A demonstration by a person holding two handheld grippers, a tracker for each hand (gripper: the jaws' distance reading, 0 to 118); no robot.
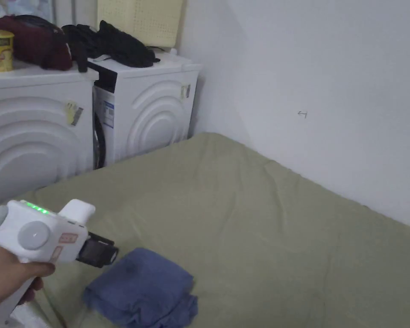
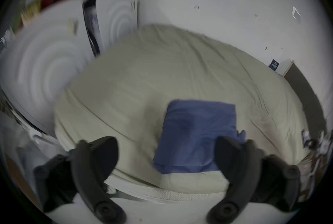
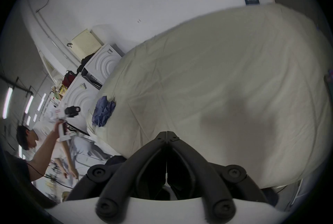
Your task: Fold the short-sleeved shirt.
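A blue short-sleeved shirt lies folded into a small bundle near the front left edge of the olive-sheeted bed. In the left gripper view the shirt sits just beyond my left gripper, whose black jaws stand wide apart with nothing between them. In the head view the left gripper hovers just left of the shirt, held by a hand. My right gripper is over the bed's near edge, jaws pressed together and empty. From there the shirt looks small and far off to the left.
Two white washing machines stand against the bed's far left side, with dark clothes and a maroon bag on top. A white wall borders the bed at the back right. Most of the sheet lies bare.
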